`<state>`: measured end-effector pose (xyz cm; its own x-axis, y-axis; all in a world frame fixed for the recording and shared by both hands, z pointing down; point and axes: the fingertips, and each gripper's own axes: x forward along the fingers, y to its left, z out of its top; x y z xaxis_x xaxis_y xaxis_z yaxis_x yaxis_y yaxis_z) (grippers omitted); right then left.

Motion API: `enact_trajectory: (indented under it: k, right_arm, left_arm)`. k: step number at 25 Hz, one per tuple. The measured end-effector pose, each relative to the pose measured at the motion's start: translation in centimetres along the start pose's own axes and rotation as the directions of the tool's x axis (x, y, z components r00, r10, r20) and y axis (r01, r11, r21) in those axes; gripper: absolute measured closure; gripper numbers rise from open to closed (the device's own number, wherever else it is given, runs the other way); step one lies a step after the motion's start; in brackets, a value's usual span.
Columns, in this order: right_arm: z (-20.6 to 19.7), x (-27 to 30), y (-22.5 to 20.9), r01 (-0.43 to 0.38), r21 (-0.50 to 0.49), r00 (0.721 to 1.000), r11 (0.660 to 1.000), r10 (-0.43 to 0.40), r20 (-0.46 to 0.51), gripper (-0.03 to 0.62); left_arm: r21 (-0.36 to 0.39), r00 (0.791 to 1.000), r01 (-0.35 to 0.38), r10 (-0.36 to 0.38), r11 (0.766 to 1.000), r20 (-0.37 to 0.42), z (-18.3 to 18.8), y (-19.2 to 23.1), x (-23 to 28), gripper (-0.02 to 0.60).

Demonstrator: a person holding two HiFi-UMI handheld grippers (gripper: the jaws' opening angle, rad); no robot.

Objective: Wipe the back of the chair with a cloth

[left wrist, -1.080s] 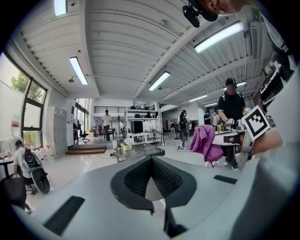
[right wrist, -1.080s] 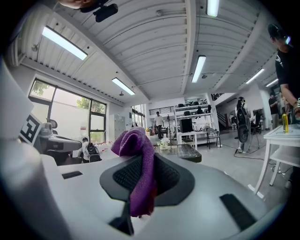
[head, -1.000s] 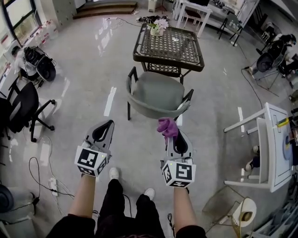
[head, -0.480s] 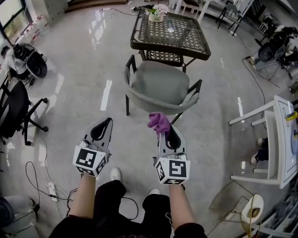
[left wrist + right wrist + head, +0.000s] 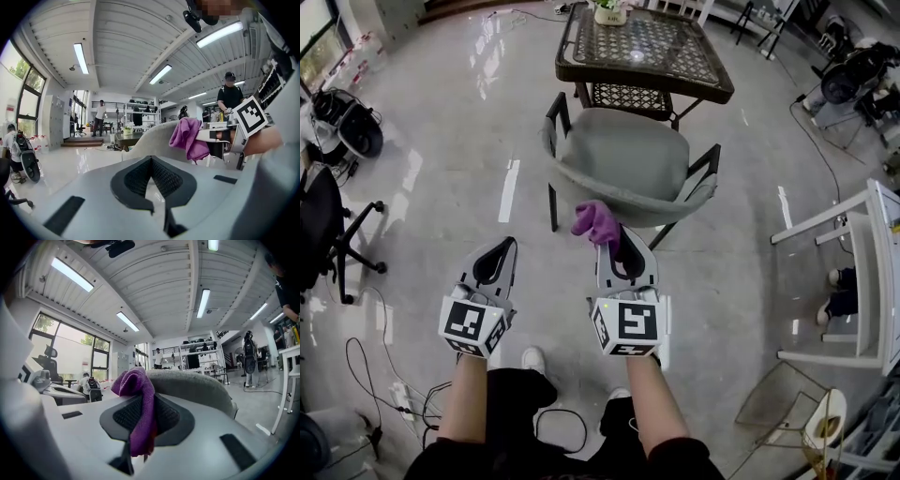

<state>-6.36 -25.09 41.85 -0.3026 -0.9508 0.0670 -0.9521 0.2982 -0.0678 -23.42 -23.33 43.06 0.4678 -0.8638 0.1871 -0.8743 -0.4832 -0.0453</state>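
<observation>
Glossy grey floor [image 5: 441,187]; wicker-top table [image 5: 642,52] beyond grey chair [image 5: 623,164], curved back nearest; black office chair [image 5: 323,234] at left edge; left gripper [image 5: 502,251] jaws together, empty; right gripper [image 5: 616,246] clamped on purple cloth [image 5: 595,223], close before chair back, contact unclear

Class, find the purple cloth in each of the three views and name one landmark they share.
Head view: purple cloth centre, before the chair.
Left gripper view: cloth right of centre.
Right gripper view: cloth centre, between the jaws.
Shared landmark: the grey chair.
</observation>
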Motion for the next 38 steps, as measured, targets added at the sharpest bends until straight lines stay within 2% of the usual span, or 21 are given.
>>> enact_trajectory:
  k: [9, 16, 22, 27, 30, 34, 38]
  right_arm:
    - [-0.7, 0.5, -3.3, 0.068, 0.017, 0.996, 0.998, -0.069, 0.054, 0.517]
    - [-1.0, -1.5, -8.9, 0.142, -0.027, 0.988, 0.990, -0.139, 0.071, 0.517]
    - [-1.8, -2.5, -15.0, 0.215, 0.008, 0.974, 0.977, -0.215, 0.066, 0.517]
    - [-2.5, -2.7, -17.8, 0.249, 0.032, 0.964, 0.968, -0.251, 0.093, 0.517]
    - [-2.2, -3.6, -17.1, 0.241, 0.030, 0.960, 0.970, -0.243, 0.140, 0.517]
    - [-2.6, -6.1, -13.0, 0.160, 0.020, 0.961, 0.987, -0.160, 0.224, 0.517]
    - [-5.5, -5.6, -8.8, 0.075, -0.016, 0.974, 0.997, -0.069, 0.215, 0.517]
  left_arm:
    - [0.011, 1.000, 0.025, -0.025, 1.000, -0.009, -2.8, -1.3, 2.5, 0.572]
    - [0.035, 0.997, 0.076, -0.076, 0.996, -0.008, -3.2, -4.6, 5.2, 0.572]
    - [0.074, 0.994, 0.106, -0.107, 0.992, 0.011, -3.1, -7.0, 7.0, 0.572]
    - [0.125, 0.994, 0.090, -0.097, 0.988, 0.054, -3.2, -6.5, 7.1, 0.572]
    - [0.143, 0.994, 0.070, -0.081, 0.987, 0.077, -3.8, -5.6, 6.7, 0.572]
    - [0.182, 0.993, 0.019, -0.041, 0.983, 0.114, -4.3, -3.7, 5.7, 0.572]
    - [0.164, 0.990, -0.040, 0.017, 0.986, 0.142, -5.5, -2.0, 4.3, 0.572]
